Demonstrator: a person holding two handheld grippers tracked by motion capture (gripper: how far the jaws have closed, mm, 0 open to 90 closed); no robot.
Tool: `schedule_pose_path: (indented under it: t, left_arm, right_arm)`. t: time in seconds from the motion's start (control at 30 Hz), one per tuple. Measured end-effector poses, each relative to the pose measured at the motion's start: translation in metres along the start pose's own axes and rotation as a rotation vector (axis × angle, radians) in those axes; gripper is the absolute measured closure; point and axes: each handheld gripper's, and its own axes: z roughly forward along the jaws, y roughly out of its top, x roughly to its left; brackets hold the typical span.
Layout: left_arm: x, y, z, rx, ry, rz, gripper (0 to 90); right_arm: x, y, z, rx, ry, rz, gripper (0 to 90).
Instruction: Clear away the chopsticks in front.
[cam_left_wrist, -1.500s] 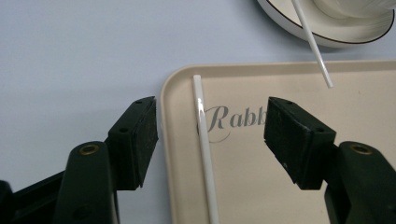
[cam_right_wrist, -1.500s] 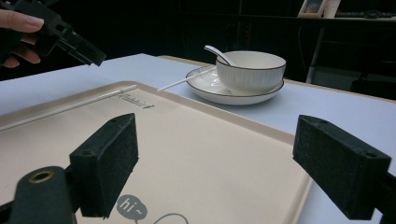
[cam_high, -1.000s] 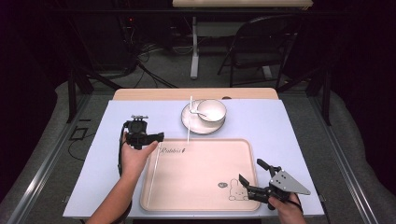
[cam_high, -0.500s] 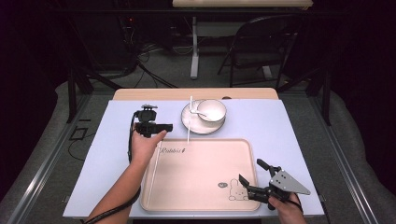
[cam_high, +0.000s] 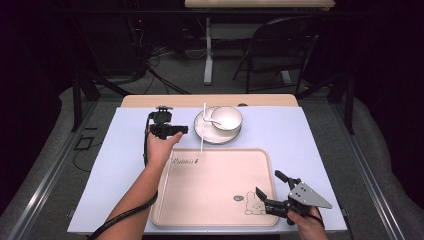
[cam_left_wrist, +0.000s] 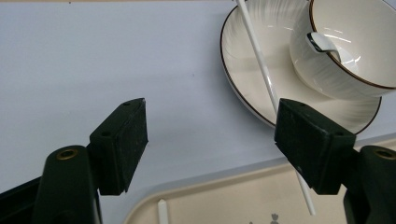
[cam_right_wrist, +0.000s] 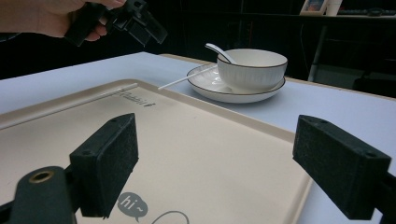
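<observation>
High view: the left gripper (cam_high: 172, 130) hangs over the worktop (cam_high: 320, 135), just left of the plate (cam_high: 202, 131) with the bowl (cam_high: 226, 118); a white chopstick (cam_high: 203, 127) leans across the plate's left rim down to the tray (cam_high: 215, 185). The right gripper (cam_high: 270, 197) rests at the tray's near right corner.
Left gripper view: jaws wide open, holding nothing; chopstick (cam_left_wrist: 268, 88) passes just beside the right jaw, a second stick's tip (cam_left_wrist: 162, 210) lies in the tray.
Right gripper view: jaws wide open and empty, low above the tray; spoon (cam_right_wrist: 218, 51) stands in the bowl.
Progress: I judge one stick already lies in the tray; the chopstick on the plate is not yet gripped.
Writing: "hi~" (cam_right_wrist: 130, 204) beside a drawn rabbit; a small word at the tray's far edge, not readable for sure.
</observation>
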Motion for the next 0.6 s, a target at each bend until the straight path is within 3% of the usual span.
schedule_pose_path:
  t: [0.6]
  left_arm:
    - [-0.007, 0.014, 0.026, 0.010, 0.013, 0.033, 29.4]
  right_arm:
    - [-0.001, 0.000, 0.000, 0.007, 0.003, -0.001, 13.3]
